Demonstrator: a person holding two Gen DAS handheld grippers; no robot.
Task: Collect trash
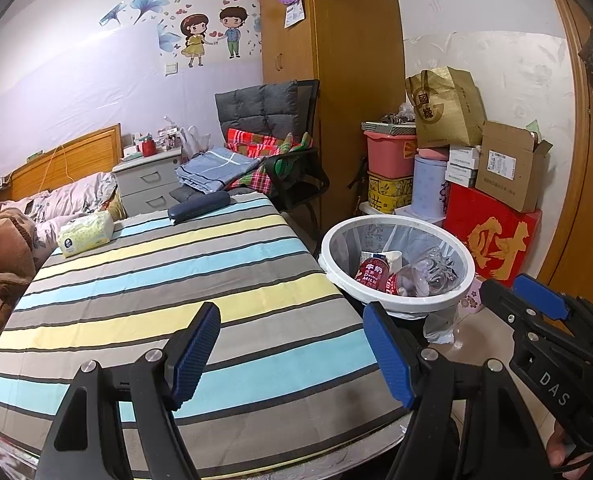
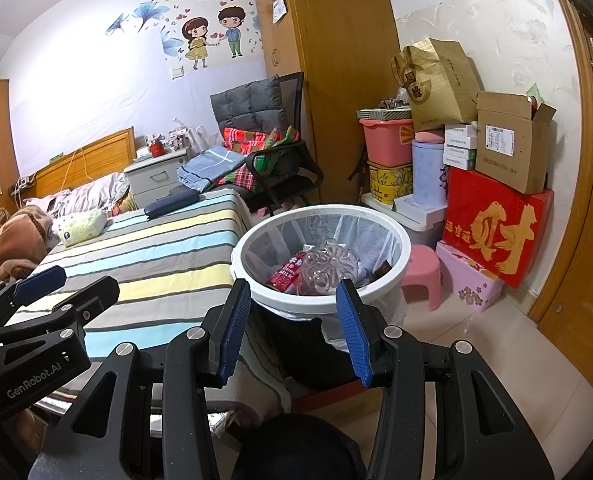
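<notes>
A white-rimmed trash bin (image 1: 398, 298) (image 2: 324, 306) lined with a clear bag stands on the floor beside the striped bed. Inside it lie a red milk carton (image 1: 372, 272) (image 2: 286, 274) and a crushed clear plastic bottle (image 1: 432, 274) (image 2: 326, 268). My left gripper (image 1: 292, 328) hovers open over the bed's corner, nothing between its blue pads. My right gripper (image 2: 294, 304) is open and empty just in front of the bin's near rim. Each gripper shows at the edge of the other's view.
The striped bedspread (image 1: 168, 288) carries a tissue pack (image 1: 85, 233) and a dark blue case (image 1: 198, 206). A chair with folded clothes (image 1: 272, 152) stands behind the bed. Stacked boxes (image 1: 492, 236), a gold bag (image 1: 444, 108), a pink stool (image 2: 422, 276) and a wooden door (image 2: 592, 240) crowd the right.
</notes>
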